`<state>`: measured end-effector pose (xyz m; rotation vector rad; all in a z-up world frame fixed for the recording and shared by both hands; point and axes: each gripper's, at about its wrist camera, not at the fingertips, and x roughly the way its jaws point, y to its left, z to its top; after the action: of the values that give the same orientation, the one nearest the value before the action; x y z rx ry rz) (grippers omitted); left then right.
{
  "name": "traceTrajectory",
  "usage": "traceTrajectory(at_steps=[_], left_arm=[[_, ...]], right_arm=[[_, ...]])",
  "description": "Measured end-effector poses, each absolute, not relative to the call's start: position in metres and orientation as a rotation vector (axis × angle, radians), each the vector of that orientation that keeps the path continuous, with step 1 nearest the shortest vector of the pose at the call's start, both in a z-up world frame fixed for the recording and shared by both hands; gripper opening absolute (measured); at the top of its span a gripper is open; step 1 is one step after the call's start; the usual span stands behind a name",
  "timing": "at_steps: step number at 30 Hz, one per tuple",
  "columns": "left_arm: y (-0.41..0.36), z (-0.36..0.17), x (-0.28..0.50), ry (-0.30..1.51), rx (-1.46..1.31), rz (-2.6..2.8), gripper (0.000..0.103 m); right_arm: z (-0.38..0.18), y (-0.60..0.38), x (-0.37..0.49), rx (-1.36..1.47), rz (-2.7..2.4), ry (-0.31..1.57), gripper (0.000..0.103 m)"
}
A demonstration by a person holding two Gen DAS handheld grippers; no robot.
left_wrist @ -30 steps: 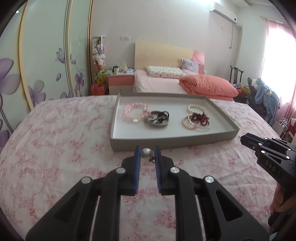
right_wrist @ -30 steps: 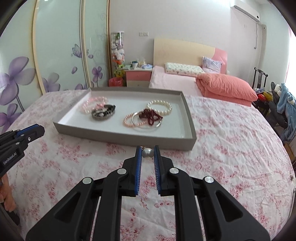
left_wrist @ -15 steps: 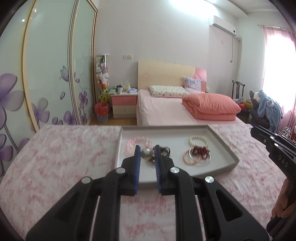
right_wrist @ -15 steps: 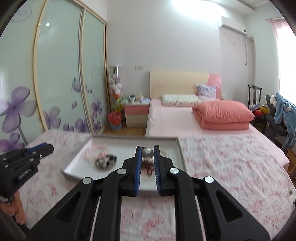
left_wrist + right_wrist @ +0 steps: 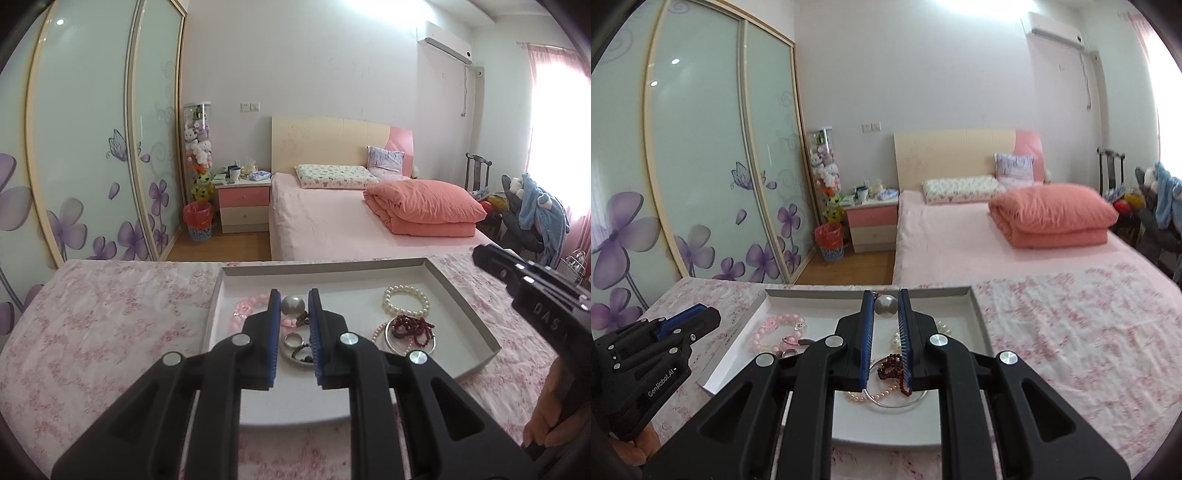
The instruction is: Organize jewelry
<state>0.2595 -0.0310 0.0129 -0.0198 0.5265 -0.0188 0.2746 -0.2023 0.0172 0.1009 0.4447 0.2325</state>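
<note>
Floral bedspread (image 5: 92,332) under grey tray (image 5: 476,325) | left gripper (image 5: 293,306) and right gripper (image 5: 885,306) each pinch a pearl earring (image 5: 293,305) above tray | step — carrying | next — lower near metal dish (image 5: 295,356), spread jaws.

Left black two-finger gripper with blue pads (image 5: 293,306), jaws pinched on a small silver ball, right black blue-padded gripper (image 5: 885,306) likewise clamped on another silver ball
</note>
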Motion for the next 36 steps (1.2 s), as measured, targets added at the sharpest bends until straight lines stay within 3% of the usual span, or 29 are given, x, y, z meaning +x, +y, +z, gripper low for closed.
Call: traceTrajectory(at_steps=[11,13,14,15,25,31,36], left_arm=[[-0.032,-0.01,0.291,0.587,-0.037,-0.041,0.016],[-0.031,-0.012,0.292,0.592,-0.045,-0.043,0.017],[-0.031,-0.013,0.293,0.595,-0.047,-0.046,0.018],[-0.03,-0.013,0.293,0.597,-0.05,-0.047,0.021],[-0.002,-0.006,0.283,0.586,-0.141,-0.017,0.04],[0.014,0.002,0.252,0.563,-0.141,0.025,0.056],[0.026,0.008,0.213,0.529,-0.134,0.055,0.074]], right_arm=[[-0.003,-0.197,0.304,0.134,0.262,0.533,0.015],[-0.005,-0.198,0.304,0.138,0.266,0.545,0.023],[-0.004,-0.199,0.304,0.138,0.265,0.546,0.035],[-0.004,-0.199,0.303,0.139,0.262,0.542,0.045],[0.002,-0.21,0.293,0.161,0.231,0.526,0.047],[0.006,-0.218,0.272,0.156,0.213,0.53,0.058],[0.011,-0.22,0.243,0.124,0.199,0.518,0.078]])
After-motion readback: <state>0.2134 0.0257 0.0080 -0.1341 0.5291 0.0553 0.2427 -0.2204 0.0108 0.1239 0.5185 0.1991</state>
